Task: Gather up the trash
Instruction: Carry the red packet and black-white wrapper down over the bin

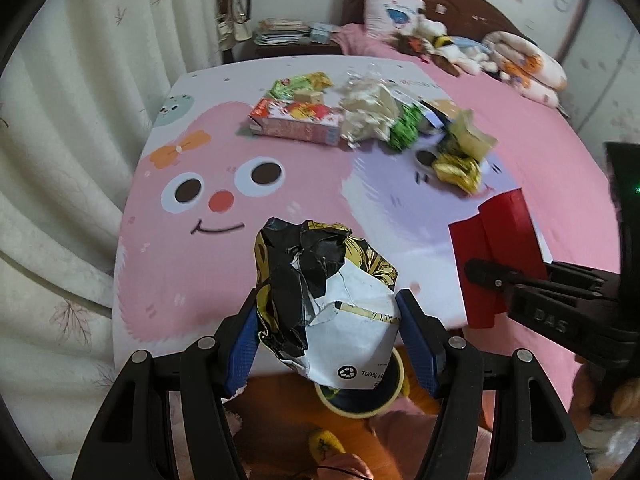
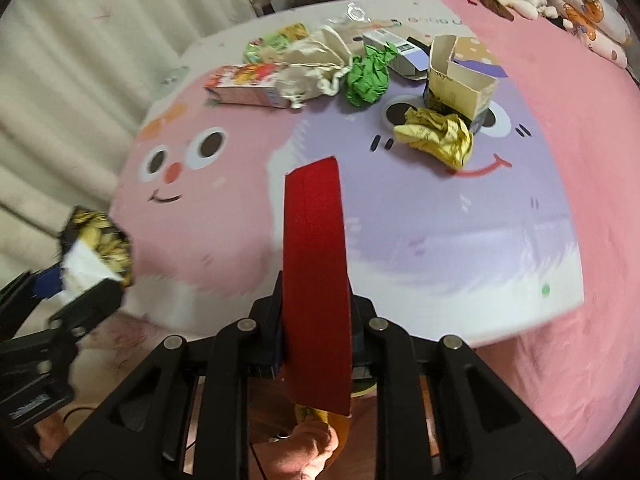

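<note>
Both hands carry trash: the left gripper (image 1: 326, 336) squeezes a crumpled bag (image 1: 326, 300), the right gripper (image 2: 316, 344) pinches red card (image 2: 316, 272). Next, drop them in the bin (image 1: 360, 398).

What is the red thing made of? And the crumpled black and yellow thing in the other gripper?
The red piece looks like thin cardboard with a matte finish: it stays flat and stiff, with a straight fold line along it. The black and yellow wad looks like printed paper packaging, probably a crushed bag: sharp creases, torn white edges and a plain white inner side with a recycling mark.
</note>
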